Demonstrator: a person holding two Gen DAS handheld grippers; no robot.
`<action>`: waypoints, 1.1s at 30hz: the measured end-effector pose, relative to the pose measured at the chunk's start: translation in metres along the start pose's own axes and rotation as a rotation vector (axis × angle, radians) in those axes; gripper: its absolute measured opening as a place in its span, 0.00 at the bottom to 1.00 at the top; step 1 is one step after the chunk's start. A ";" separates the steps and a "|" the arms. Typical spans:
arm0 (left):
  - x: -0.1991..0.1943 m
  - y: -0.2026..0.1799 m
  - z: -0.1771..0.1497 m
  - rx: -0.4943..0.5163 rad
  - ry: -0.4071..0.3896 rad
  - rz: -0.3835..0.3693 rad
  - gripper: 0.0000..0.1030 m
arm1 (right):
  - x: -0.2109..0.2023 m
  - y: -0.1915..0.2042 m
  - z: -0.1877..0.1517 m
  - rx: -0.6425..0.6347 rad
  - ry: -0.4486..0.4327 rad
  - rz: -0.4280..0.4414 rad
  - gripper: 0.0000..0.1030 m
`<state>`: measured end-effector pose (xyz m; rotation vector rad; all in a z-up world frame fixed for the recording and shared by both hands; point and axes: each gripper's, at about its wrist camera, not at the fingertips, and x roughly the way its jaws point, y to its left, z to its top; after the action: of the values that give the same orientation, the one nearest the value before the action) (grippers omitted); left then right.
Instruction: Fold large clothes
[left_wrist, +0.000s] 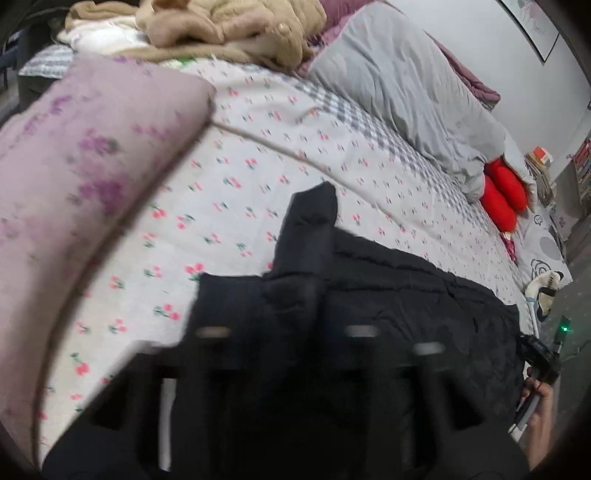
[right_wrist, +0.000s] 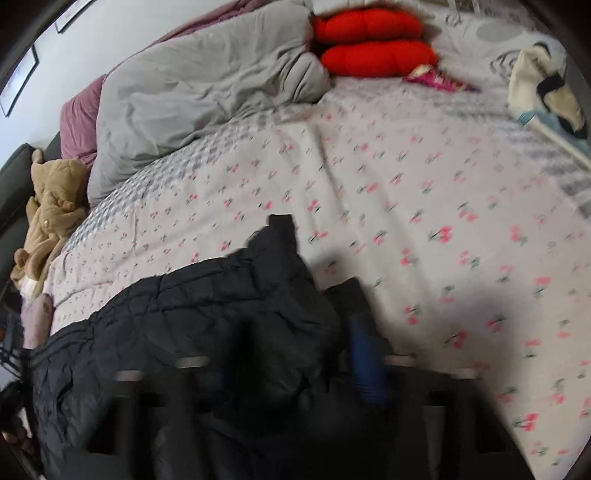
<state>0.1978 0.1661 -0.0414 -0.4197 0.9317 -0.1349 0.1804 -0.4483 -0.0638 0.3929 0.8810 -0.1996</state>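
Note:
A black quilted jacket (left_wrist: 406, 306) lies across the near edge of the bed's cherry-print sheet (left_wrist: 258, 155). In the left wrist view my left gripper (left_wrist: 295, 288) is shut on one corner of it, and a fold of black fabric stands up between the blurred dark fingers. In the right wrist view my right gripper (right_wrist: 317, 284) is shut on the jacket's (right_wrist: 192, 314) other end, which bunches up by the blue-padded finger (right_wrist: 365, 350). The sheet (right_wrist: 406, 177) spreads beyond it. The hand holding the right gripper (left_wrist: 541, 360) shows at the left view's lower right edge.
A lilac flowered pillow (left_wrist: 92, 147) lies left of the jacket. A grey duvet (left_wrist: 399, 88) and red cushions (left_wrist: 506, 192) line the far side by the wall. Tan clothes (left_wrist: 229, 26) are heaped at one end, and a panda-print pillow (right_wrist: 543, 77) lies at the other.

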 end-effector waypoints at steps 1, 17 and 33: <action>-0.001 -0.002 0.001 -0.009 -0.016 0.000 0.10 | 0.001 0.003 0.000 -0.011 0.000 0.000 0.10; -0.005 -0.022 0.018 0.059 -0.170 0.283 0.51 | -0.021 0.026 0.009 -0.057 -0.133 -0.177 0.47; 0.039 -0.021 0.001 0.136 -0.035 0.286 0.84 | 0.031 0.043 -0.003 -0.164 -0.013 -0.067 0.85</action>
<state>0.2238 0.1354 -0.0615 -0.1598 0.9323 0.0693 0.2115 -0.4082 -0.0793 0.2095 0.8909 -0.1896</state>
